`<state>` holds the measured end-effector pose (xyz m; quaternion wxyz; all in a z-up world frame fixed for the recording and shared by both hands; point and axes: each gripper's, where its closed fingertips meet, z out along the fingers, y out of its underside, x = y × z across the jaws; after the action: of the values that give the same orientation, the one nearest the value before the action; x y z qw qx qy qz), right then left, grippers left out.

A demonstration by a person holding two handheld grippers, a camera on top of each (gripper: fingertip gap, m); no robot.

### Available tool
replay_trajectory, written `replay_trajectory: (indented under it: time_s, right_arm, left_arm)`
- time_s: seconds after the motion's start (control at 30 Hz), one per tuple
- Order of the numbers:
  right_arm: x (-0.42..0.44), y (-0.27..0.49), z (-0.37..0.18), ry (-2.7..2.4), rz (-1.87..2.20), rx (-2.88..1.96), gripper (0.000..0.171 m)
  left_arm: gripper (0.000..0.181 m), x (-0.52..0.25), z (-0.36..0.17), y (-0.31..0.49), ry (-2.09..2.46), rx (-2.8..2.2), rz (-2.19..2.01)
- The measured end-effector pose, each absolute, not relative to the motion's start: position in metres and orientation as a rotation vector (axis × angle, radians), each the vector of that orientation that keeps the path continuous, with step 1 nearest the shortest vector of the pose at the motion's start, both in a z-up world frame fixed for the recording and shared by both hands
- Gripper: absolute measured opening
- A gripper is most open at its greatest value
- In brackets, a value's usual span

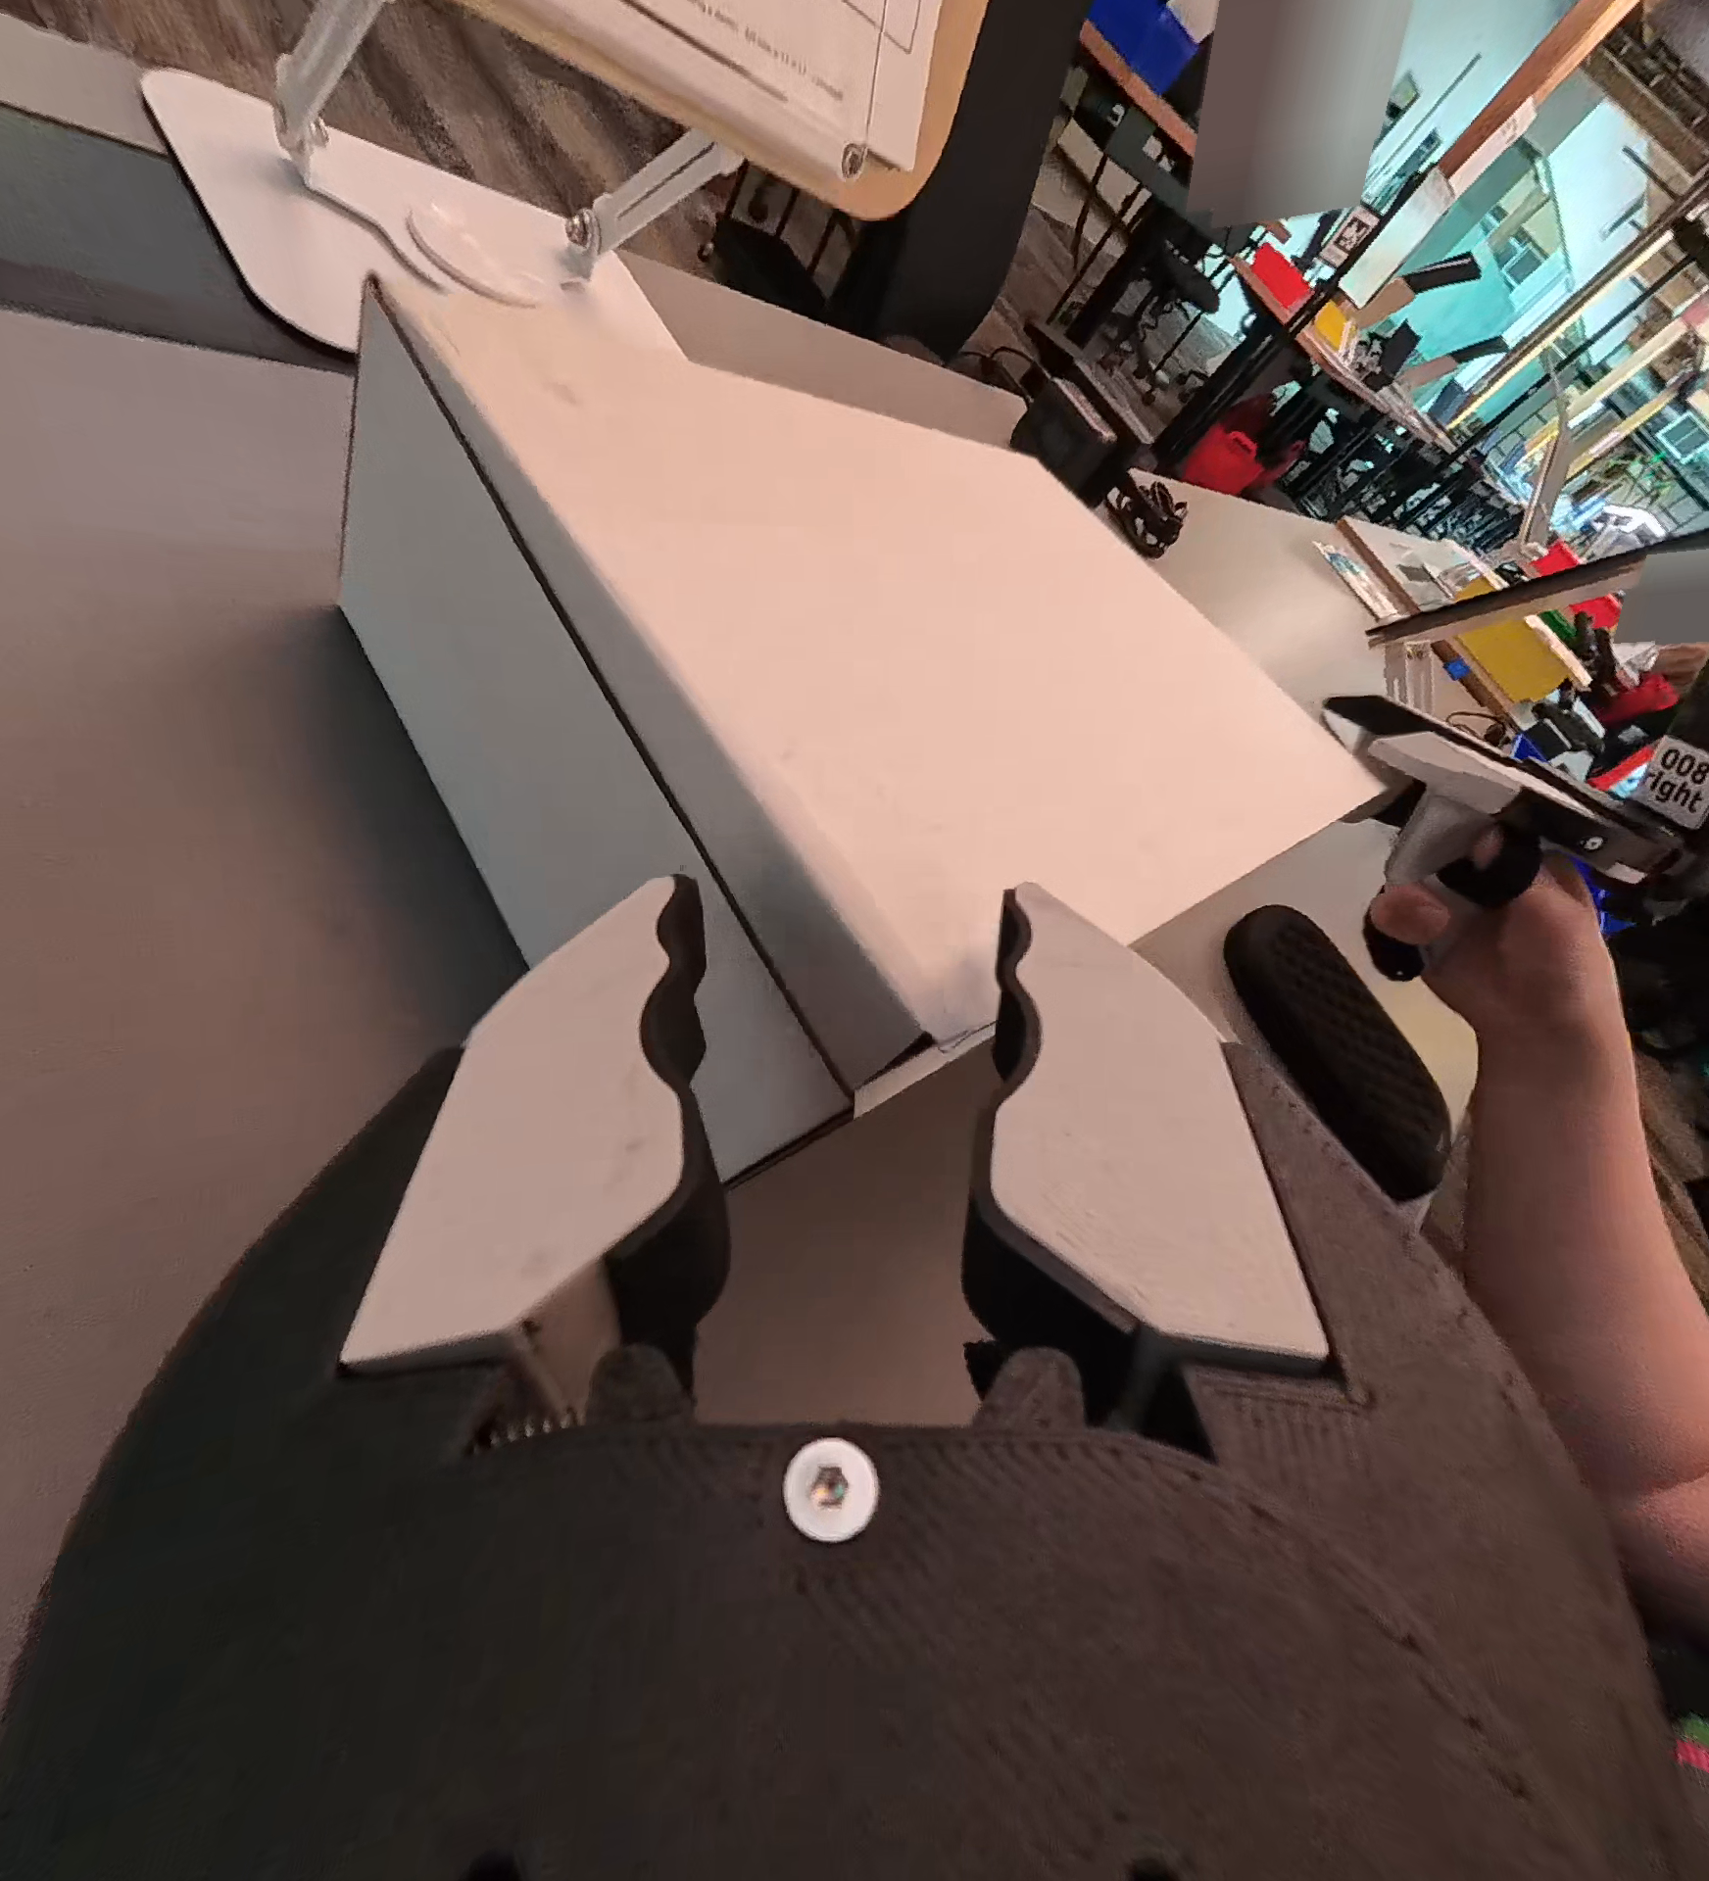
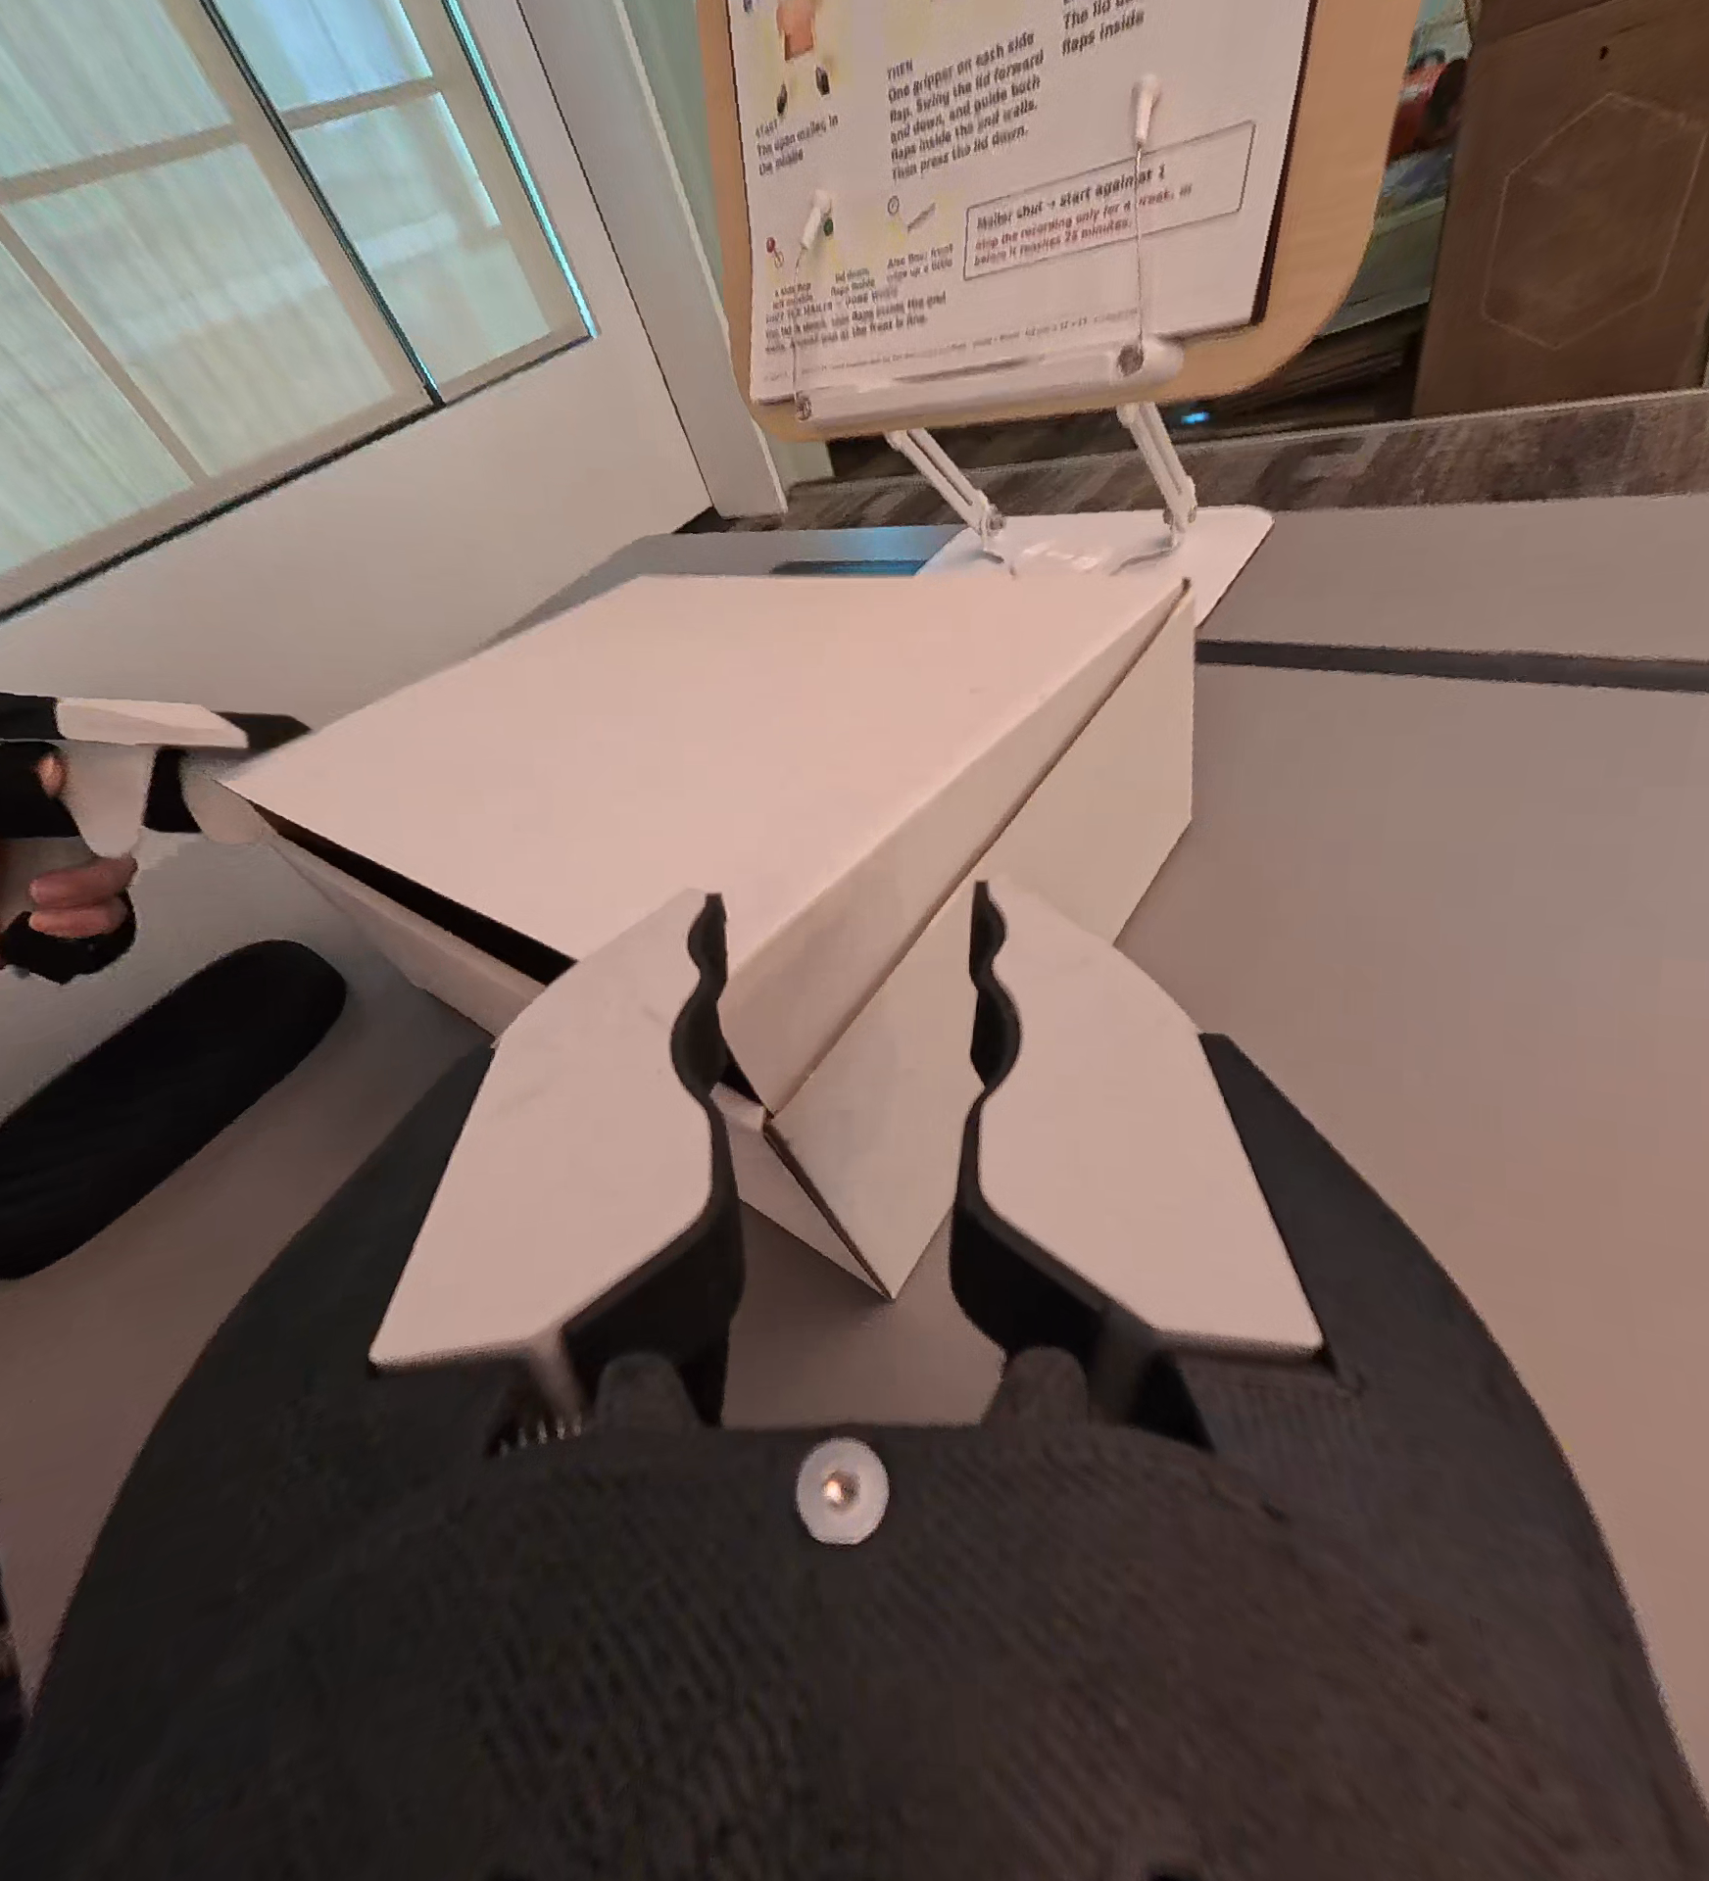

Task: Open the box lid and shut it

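Note:
A white cardboard box (image 1: 443,631) stands on the grey table (image 1: 117,814). Its lid (image 1: 830,611) is hinged at the back and lifted a little at the front, with a dark gap under the front edge in the right wrist view. My left gripper (image 1: 850,901) is open, its fingers either side of the lid's front left corner and side flap. My right gripper (image 2: 847,901) is open, its fingers either side of the lid's (image 2: 677,733) front right corner flap. Each gripper also shows at the far corner in the other view: the right (image 1: 1390,733), the left (image 2: 178,743).
A black oval case (image 1: 1339,1048) lies on the table in front of the box, also in the right wrist view (image 2: 148,1099). A document stand (image 2: 1013,204) with a printed sheet stands just behind the box. A person's hand (image 1: 1502,967) holds the right gripper.

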<state>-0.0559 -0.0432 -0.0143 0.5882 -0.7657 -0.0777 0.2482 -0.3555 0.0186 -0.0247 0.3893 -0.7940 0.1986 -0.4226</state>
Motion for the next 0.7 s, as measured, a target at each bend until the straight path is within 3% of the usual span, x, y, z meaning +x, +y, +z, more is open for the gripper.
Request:
replay_trajectory:
  time_s: [0.17, 0.4, 0.53, 0.6, 0.7]
  right_arm:
    - [-0.068, -0.050, 0.029, -0.347, 0.678, -1.663, 0.039]
    - [-0.085, -0.058, 0.005, -0.550, 0.611, -1.757, 0.022]
    - [-0.079, -0.062, 0.016, -0.590, 0.615, -1.760, 0.001]
    - [-0.079, -0.059, 0.016, -0.640, 0.589, -1.794, 0.000]
    - [-0.085, -0.055, 0.004, -0.735, 0.545, -1.874, 0.001]
  left_arm:
    - [0.055, -0.356, 0.003, 0.031, 0.592, -1.982, -1.081]
    - [0.039, -0.328, 0.006, 0.006, 0.776, -1.939, -1.267]
    - [0.017, -0.322, 0.021, -0.001, 0.880, -1.884, -1.266]
    - [0.000, -0.319, 0.020, -0.001, 0.968, -1.911, -1.214]
    - [0.000, -0.318, 0.018, 0.002, 1.059, -1.922, -1.133]
